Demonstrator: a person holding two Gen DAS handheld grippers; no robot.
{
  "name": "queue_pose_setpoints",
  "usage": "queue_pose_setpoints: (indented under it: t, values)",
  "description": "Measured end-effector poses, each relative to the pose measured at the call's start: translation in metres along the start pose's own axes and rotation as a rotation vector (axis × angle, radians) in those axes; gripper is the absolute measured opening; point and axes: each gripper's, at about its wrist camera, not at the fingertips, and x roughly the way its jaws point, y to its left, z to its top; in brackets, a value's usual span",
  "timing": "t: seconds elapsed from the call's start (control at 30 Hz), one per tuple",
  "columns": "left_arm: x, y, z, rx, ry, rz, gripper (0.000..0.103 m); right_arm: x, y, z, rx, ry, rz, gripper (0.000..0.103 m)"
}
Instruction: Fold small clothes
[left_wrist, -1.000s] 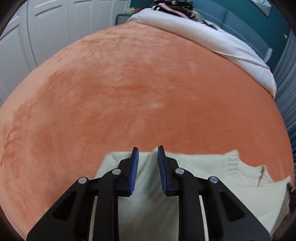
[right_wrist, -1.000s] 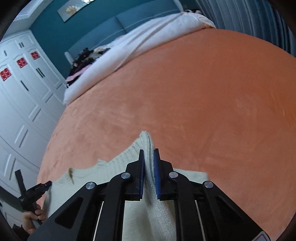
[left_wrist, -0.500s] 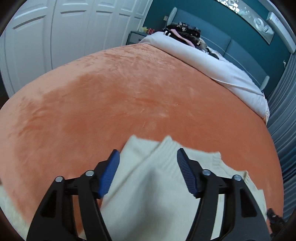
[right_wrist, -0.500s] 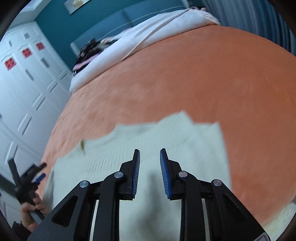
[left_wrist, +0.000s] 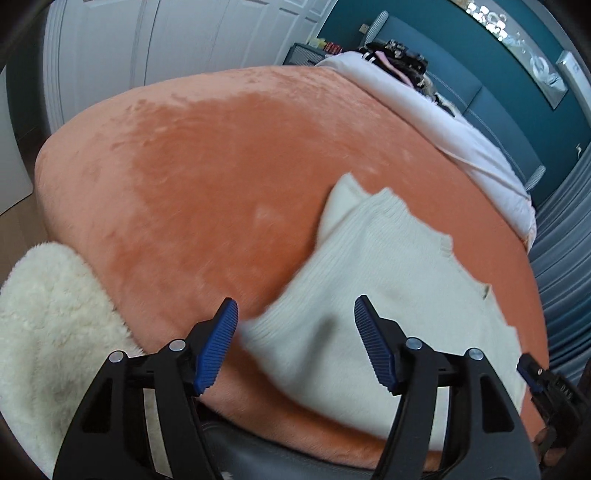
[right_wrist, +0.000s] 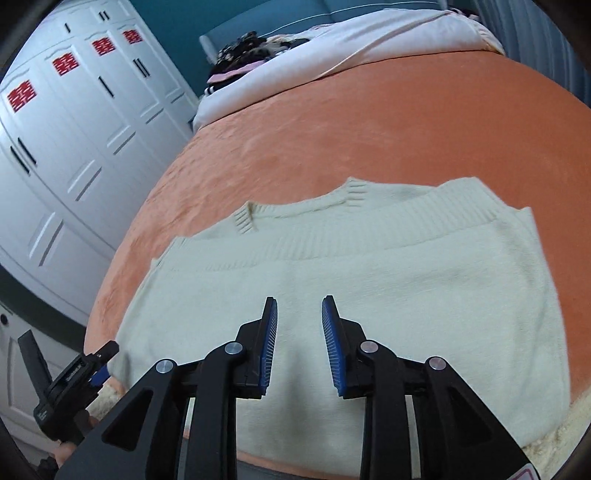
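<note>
Red double-happiness cutouts (right_wrist: 22, 98) pasted on wardrobe doors (right_wrist: 74, 155), beyond the orange blanket (left_wrist: 221, 177). Cream sweater (right_wrist: 369, 280) spread flat on that blanket. Left gripper (left_wrist: 295, 332) gaping wide, empty. Right gripper (right_wrist: 298, 328) narrowly parted, just been opening, empty above the sweater.

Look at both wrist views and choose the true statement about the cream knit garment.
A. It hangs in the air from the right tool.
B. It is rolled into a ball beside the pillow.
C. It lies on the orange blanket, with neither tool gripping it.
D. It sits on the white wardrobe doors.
C: the cream knit garment lies spread on the orange blanket, and both the right tool and left tool stand open above it.
</note>
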Motion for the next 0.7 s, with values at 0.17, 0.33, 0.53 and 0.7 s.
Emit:
queue_pose_setpoints:
  t: [0.17,0.33,0.53,0.7]
  values:
    - [0.014,0.018,-0.009,-0.104,0.086,-0.048,0.069,0.048,0.011,-0.006,-0.004,0.109,-0.040,0.018]
    - [0.023,0.009,-0.006,-0.090,0.065,-0.061,0.089,0.053,0.004,-0.007,0.018,0.124,-0.016,0.018]
    - [0.030,0.002,0.000,-0.085,0.040,-0.051,0.092,0.037,0.022,0.008,-0.008,0.137,-0.055,0.012]
    - [0.031,0.008,0.002,-0.097,0.039,-0.071,0.093,0.064,0.031,0.011,-0.063,0.204,-0.098,0.004]
